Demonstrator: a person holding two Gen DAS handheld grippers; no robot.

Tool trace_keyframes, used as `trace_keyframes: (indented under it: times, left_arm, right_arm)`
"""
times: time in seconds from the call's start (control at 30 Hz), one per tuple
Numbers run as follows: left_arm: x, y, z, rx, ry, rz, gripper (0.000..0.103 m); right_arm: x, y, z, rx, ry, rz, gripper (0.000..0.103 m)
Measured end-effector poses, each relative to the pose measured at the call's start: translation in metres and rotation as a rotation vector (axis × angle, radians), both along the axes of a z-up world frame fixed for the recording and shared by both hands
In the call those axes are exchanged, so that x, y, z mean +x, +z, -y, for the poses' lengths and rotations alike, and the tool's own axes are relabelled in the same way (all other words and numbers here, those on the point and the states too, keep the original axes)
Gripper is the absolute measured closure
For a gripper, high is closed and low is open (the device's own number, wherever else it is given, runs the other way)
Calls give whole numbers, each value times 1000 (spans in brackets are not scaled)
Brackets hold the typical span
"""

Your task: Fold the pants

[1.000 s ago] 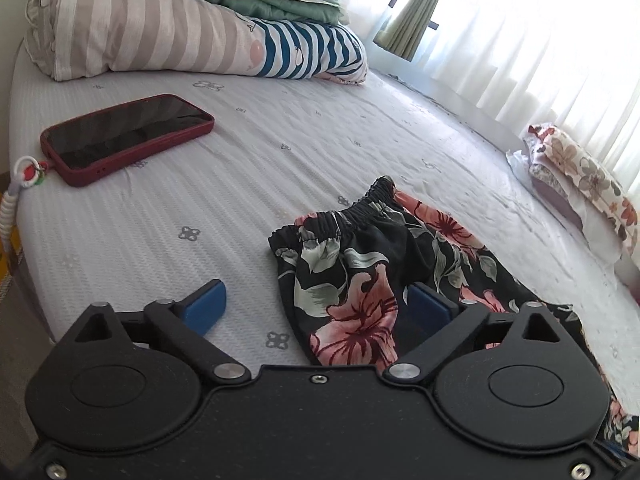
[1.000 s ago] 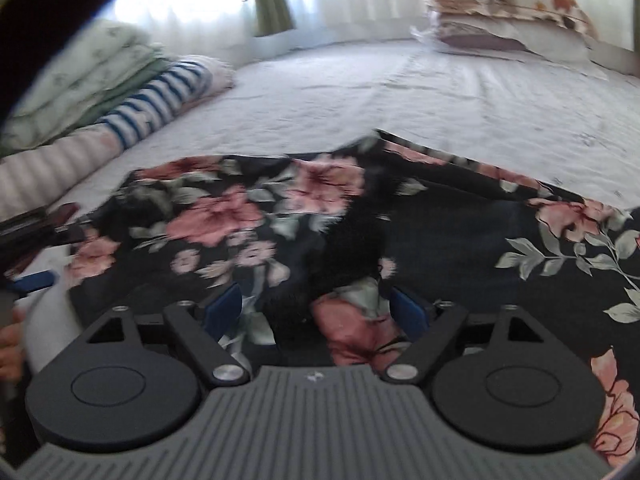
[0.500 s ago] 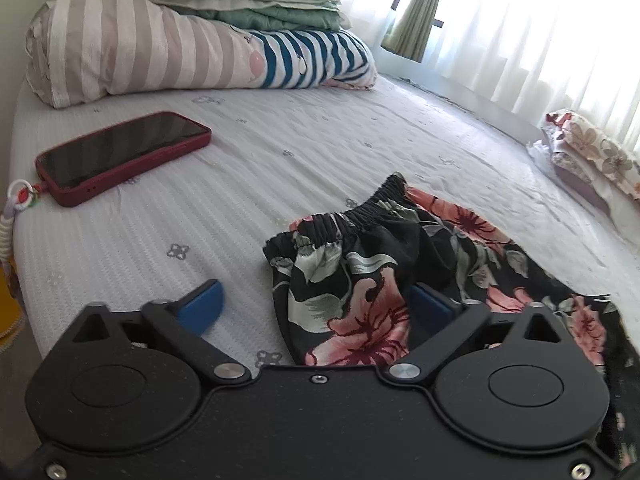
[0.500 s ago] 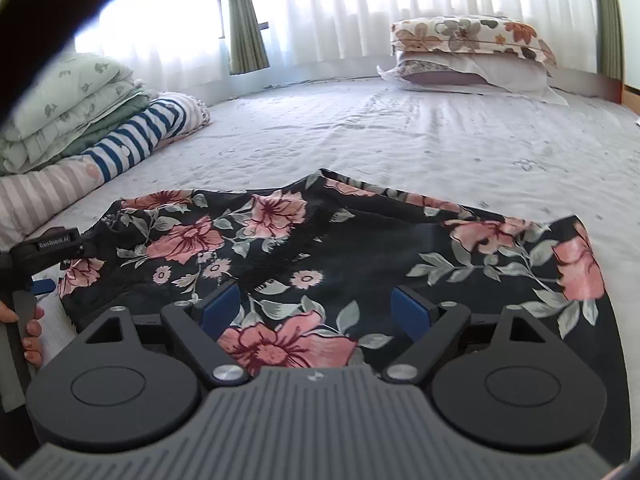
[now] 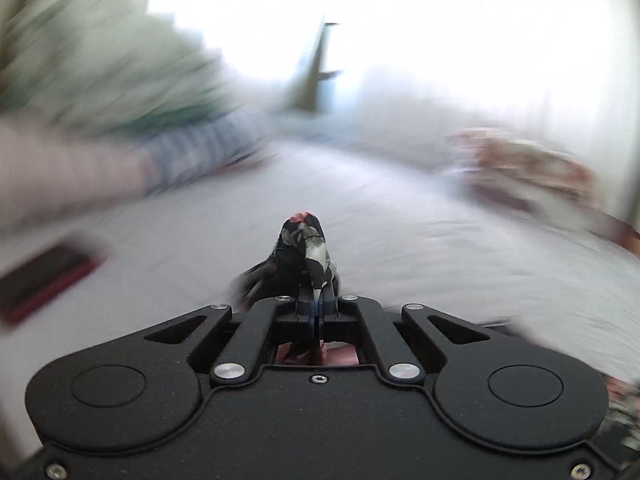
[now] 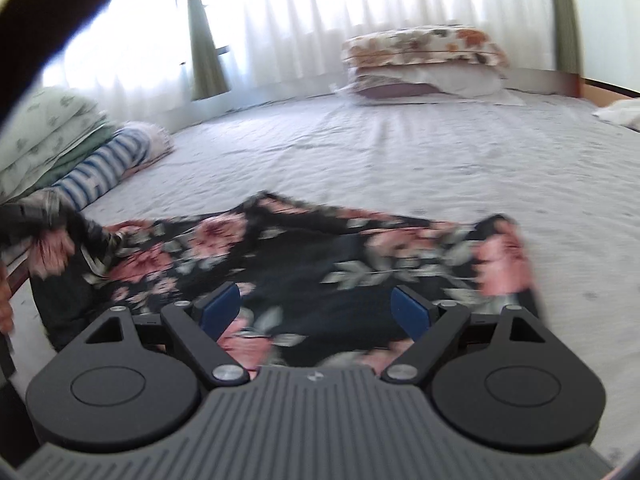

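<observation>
While the left wrist view is heavily smeared by motion, the left claw (image 5: 316, 300) reads clearly enough: its two blue-padded fingers are pressed together on a bunched fold of the pants (image 5: 306, 244), which pokes up above the fingertips in a soft, crumpled knob of black cloth with pink and pale green flowers. More of the same thin, floral fabric shows through the gap under the fingers. In the right wrist view the pants (image 6: 320, 256) lie mostly flat on the bed (image 6: 400, 152), a wide dark sheet printed with pink hibiscus-like blooms and grey-green leaves, its left end lifted and gathered. The right claw (image 6: 316, 310) hangs just above this cloth with its blue pads (image 6: 222, 308) spread wide apart, holding nothing. The bed cover is a pale, quilted weave. A dark slab with a red rim, probably a phone (image 5: 44, 276), lies to the left. Striped and green folded bedding (image 6: 68, 148) is stacked at the left edge, and floral pillows (image 6: 424, 64) sit before sheer white curtains (image 6: 304, 12). No legible writing shows.
</observation>
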State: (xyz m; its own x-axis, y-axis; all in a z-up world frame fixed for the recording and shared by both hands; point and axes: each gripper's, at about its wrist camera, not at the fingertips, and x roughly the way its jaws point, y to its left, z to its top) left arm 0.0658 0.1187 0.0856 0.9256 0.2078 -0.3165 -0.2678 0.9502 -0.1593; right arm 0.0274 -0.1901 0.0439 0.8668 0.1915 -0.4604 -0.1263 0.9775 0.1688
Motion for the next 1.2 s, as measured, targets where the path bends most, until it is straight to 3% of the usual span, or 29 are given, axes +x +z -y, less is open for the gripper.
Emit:
trace_keyframes:
  times: [0.1,0.23,0.37,0.43,0.47,0.5,0.57,0.67,0.77,0.83,0.87,0.9,0.97,1.0,1.07,1.13,1.17,1.2]
  left_arm:
    - [2,23,88,102,-266,54,102]
    - [-3,4,182,113,-603,-37,101]
    - [-4,-47,233,152,-772,-216,96]
    - [-3,-65,240,113,-814,-305,87]
    - [-4,-69,239,81,-830,-332,75]
    - [-6,-73,231,50,-837,-345,51]
    - [-14,-69,219,22,-828,-323,22]
    - [-32,-42,190,35,-816,-233,19]
    - [-50,-26,150,5,-727,-130,16]
    - [-44,-27,126,-20,-622,-145,19]
    - [-37,-31,116,-18,-561,-173,30]
    - [-28,-36,109,-4,-505,-223,52]
    - [-14,-48,100,35,-442,-318,75]
    - [-8,-54,97,46,-428,-350,78]
    - [-6,-61,95,66,-418,-360,77]
    - [-5,-61,95,105,-423,-358,77]
    - [-4,-60,94,110,-423,-358,77]
    - [-3,-60,94,106,-423,-358,77]
  right_arm:
    - [-14,3,34,-3,-92,1,12]
    - [-36,2,81,-35,-234,-11,12]
    - [-49,-8,114,-13,-292,-54,12]
    - [-52,-13,122,-14,-306,-69,12]
    - [-53,-15,125,-8,-307,-72,12]
    - [-53,-16,127,2,-307,-74,12]
    - [-52,-16,128,20,-302,-70,12]
    - [-46,-11,123,37,-273,-49,12]
    - [-28,6,96,31,-146,-13,12]
    - [-9,18,67,24,-23,-7,12]
    - [4,20,53,37,55,-23,12]
    - [20,19,39,62,132,-62,12]
    - [58,5,16,94,203,-170,17]
    - [76,-3,10,80,188,-221,22]
    - [99,-11,16,22,43,-261,41]
    - [98,-4,31,-75,-189,-186,34]
    - [90,2,38,-83,-261,-146,23]
    - [77,8,46,-61,-287,-102,20]
